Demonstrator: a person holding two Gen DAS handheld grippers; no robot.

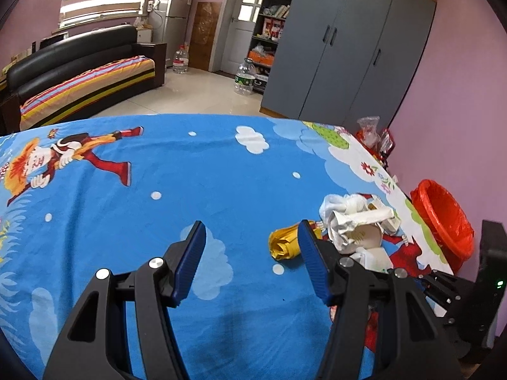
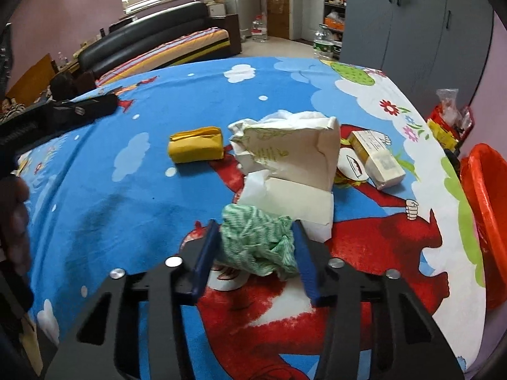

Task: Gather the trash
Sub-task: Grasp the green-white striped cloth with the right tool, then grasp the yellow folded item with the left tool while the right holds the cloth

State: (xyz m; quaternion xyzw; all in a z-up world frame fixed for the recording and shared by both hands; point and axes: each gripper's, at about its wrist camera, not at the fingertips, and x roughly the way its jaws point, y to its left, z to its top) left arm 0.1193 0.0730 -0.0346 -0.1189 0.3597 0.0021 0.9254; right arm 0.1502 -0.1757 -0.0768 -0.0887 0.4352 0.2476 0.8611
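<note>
My right gripper is shut on a crumpled green-and-white wrapper just above the blue cartoon tablecloth. Behind it lie a white paper bag, a folded yellow packet and a small cream box. My left gripper is open and empty over the cloth; the yellow packet lies just beyond its right finger, beside the pile of white paper trash. A red-lined bin stands off the table's right edge, also in the left wrist view.
More packaging sits against the pink wall behind the bin. The left gripper's body reaches in at the left of the right wrist view. A sofa, water bottles and grey wardrobe stand beyond the table.
</note>
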